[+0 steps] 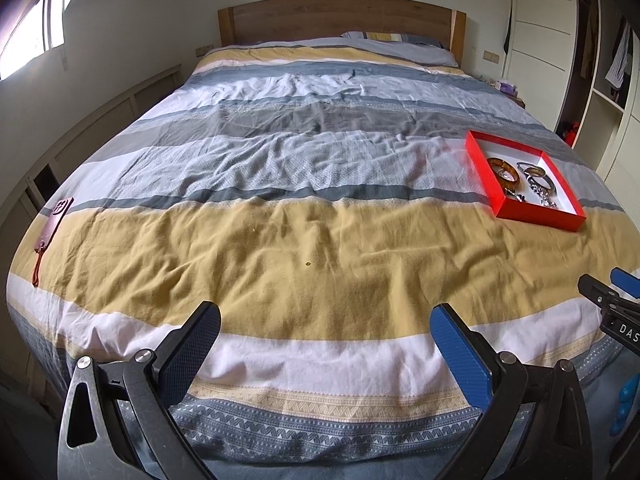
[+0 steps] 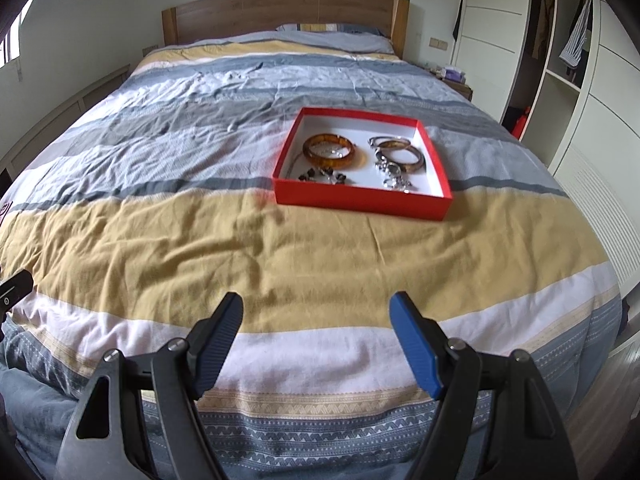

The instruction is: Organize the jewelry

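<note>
While both grippers hang spread and empty over the striped duvet's foot — left gripper, right gripper — an amber bangle and silver bracelets lie inside the red tray, right of centre.

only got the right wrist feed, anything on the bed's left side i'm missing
Observer: A phone lies near the bed's left edge; your view shows only a sliver.
Operator: is left gripper holding anything
Observer: No, the left gripper is open and empty, hovering over the bed's foot end.
Operator: where's the box from there
Observer: The red box sits far right in the left wrist view, beyond the right gripper.
</note>
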`<move>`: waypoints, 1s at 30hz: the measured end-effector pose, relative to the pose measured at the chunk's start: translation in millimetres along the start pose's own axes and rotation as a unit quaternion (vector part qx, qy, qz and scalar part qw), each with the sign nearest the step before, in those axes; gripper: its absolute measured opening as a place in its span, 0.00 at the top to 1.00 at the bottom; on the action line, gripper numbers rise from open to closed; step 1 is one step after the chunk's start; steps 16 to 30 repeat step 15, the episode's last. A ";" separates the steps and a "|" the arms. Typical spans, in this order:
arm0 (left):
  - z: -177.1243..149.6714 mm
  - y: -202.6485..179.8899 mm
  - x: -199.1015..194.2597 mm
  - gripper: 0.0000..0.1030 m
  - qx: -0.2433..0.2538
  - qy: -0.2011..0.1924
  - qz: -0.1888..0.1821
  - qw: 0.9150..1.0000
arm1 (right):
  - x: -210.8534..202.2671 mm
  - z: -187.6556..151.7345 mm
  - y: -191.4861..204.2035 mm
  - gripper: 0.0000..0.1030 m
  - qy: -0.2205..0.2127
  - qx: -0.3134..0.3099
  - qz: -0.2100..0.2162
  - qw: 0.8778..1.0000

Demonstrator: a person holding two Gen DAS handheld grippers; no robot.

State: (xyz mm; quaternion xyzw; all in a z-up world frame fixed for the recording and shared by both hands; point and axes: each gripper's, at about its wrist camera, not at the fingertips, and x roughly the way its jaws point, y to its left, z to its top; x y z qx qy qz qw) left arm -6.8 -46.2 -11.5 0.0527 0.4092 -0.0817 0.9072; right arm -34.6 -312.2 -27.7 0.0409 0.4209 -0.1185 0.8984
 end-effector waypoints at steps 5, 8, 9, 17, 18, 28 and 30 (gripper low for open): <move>0.5 -1.4 8.8 0.01 0.004 0.006 -0.003 1.000 | 12.6 0.3 -0.7 0.28 0.013 0.000 -0.001 1.000; 0.9 0.0 13.5 0.01 0.002 0.010 -0.003 1.000 | 17.2 1.1 -1.7 0.28 0.017 0.002 -0.002 1.000; 1.2 1.1 15.5 0.01 0.000 0.012 -0.002 1.000 | 19.0 1.6 -2.2 0.28 0.018 0.002 -0.002 1.000; 2.1 4.6 21.9 0.01 -0.004 0.018 -0.002 1.000 | 27.4 3.3 -2.5 0.28 0.027 0.004 -0.004 1.000; 2.1 4.6 21.9 0.01 -0.004 0.018 -0.002 1.000 | 27.4 3.3 -2.5 0.28 0.027 0.004 -0.004 1.000; 2.1 4.6 21.9 0.01 -0.004 0.018 -0.002 1.000 | 27.4 3.3 -2.5 0.28 0.027 0.004 -0.004 1.000; 2.1 4.6 21.9 0.01 -0.004 0.018 -0.002 1.000 | 27.4 3.3 -2.5 0.28 0.027 0.004 -0.004 1.000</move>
